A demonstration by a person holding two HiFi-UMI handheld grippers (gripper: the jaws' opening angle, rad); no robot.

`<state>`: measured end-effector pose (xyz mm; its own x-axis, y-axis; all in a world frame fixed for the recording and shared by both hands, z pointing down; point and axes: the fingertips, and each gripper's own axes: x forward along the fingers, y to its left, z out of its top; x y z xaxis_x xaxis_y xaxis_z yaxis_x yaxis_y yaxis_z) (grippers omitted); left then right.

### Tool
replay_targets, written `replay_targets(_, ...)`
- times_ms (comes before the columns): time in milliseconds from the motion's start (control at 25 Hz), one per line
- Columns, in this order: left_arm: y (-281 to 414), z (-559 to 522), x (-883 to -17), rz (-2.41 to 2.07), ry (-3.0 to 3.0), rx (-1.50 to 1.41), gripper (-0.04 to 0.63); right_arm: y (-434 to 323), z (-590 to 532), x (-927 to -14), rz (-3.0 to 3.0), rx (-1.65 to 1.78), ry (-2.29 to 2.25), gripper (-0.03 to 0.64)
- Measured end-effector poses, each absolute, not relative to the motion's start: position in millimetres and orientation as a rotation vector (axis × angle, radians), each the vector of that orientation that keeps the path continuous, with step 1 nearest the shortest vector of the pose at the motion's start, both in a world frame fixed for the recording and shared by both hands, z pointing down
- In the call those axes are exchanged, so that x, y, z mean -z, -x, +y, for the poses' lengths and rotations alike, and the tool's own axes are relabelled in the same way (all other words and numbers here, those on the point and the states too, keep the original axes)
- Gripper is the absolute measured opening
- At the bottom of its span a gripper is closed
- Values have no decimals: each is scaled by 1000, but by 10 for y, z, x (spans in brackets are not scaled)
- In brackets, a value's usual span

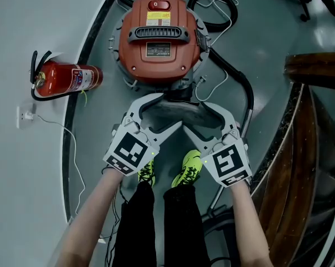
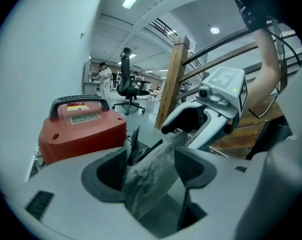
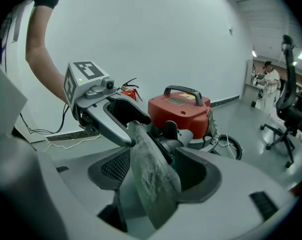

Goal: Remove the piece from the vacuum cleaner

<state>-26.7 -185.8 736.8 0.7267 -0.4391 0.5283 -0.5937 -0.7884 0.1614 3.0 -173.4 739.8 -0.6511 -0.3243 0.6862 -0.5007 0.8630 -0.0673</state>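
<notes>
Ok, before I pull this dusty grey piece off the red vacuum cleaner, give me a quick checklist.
1. Dusty grey flat piece sits between the left gripper's jaws: ok.
2. Same piece sits between the right gripper's jaws: ok.
3. Pads clamped on it: not ok, both pairs stand wide.
4. Piece loose from the red canister vacuum cleaner: cannot tell, the joint is hidden.
5. Black hose clear of the right gripper: cannot tell, it runs close beside.
</notes>
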Motion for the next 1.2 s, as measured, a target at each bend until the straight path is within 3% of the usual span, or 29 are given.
replay_targets(760,201,-1919,-7683,-734,-2580,-830,295,-73,-1822,-7737,-2257,-347,-491,281)
replay_targets(1200,206,-1901,-7720,-730,-2548,-801,243,-16,-1803,-7804,-2266,-416,-461,268)
